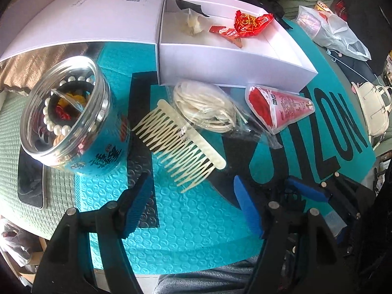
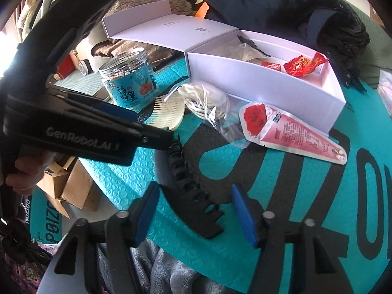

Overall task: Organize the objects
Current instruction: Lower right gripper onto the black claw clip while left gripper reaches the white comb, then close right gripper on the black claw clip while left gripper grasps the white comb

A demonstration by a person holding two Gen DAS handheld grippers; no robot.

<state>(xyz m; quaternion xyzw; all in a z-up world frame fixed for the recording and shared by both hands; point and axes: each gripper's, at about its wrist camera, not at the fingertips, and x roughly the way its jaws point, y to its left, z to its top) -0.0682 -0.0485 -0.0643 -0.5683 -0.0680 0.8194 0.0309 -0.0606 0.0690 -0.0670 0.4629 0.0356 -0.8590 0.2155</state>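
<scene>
A cream comb (image 1: 180, 147) lies on the teal bubble mailer (image 1: 186, 220), just ahead of my open, empty left gripper (image 1: 193, 208). Behind it lie a clear bag of white cord (image 1: 208, 110) and a red-and-pink cone packet (image 1: 276, 107). The open white box (image 1: 232, 63) holds red candy wrappers (image 1: 250, 23), a black comb and a clear packet. A black hair claw clip (image 2: 191, 191) lies between the open fingers of my right gripper (image 2: 196, 213). The comb (image 2: 166, 115), cord bag (image 2: 205, 100), cone packet (image 2: 291, 132) and box (image 2: 269, 85) show beyond it.
A clear jar (image 1: 73, 122) with a teal label holds pearl beads and hair ties, left of the comb; it also shows in the right wrist view (image 2: 131, 83). A phone (image 1: 30, 181) lies at left. A plastic bag (image 1: 330, 31) and a white handbag (image 1: 374, 105) sit at right. Dark clothes (image 2: 294, 7) lie behind the box.
</scene>
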